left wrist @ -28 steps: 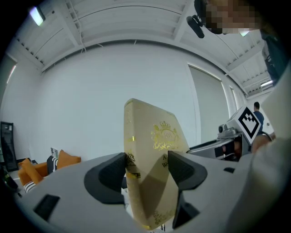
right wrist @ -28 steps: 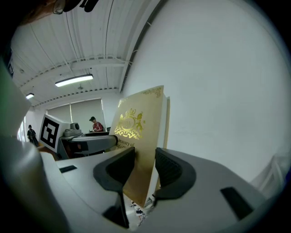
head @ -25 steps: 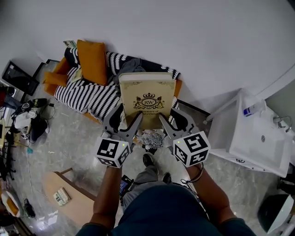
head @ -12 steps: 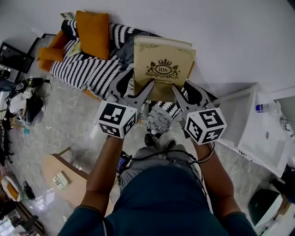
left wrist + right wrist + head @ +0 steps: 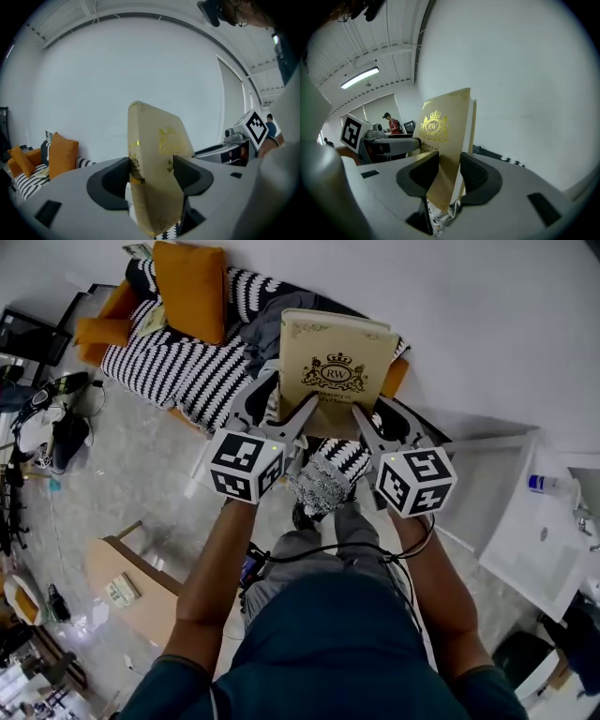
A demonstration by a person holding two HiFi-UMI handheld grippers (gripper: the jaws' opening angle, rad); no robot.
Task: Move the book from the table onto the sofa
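The book [image 5: 336, 367] is cream with a gold crest, and both grippers hold it by its near edge, upright. It hangs over the right end of the black-and-white striped sofa [image 5: 169, 371], close to the white wall. My left gripper [image 5: 284, 411] is shut on the book's spine side; in the left gripper view the book [image 5: 157, 159] fills the gap of that left gripper [image 5: 152, 171]. My right gripper [image 5: 380, 423] is shut on the book's page side. In the right gripper view the book's [image 5: 443, 140] cover and pages sit pinched inside the right gripper [image 5: 449, 171].
Orange cushions [image 5: 187, 292] lie at the sofa's left end. A patterned cloth [image 5: 328, 479] hangs just under the book. A white table [image 5: 525, 521] with a bottle [image 5: 542, 484] stands at right. A small wooden table [image 5: 131, 587] and floor clutter [image 5: 47, 427] are at left.
Both grippers carried the book forward toward the sofa and wall. The sofa's right end now lies beneath the book, and the white table has slid toward the right edge.
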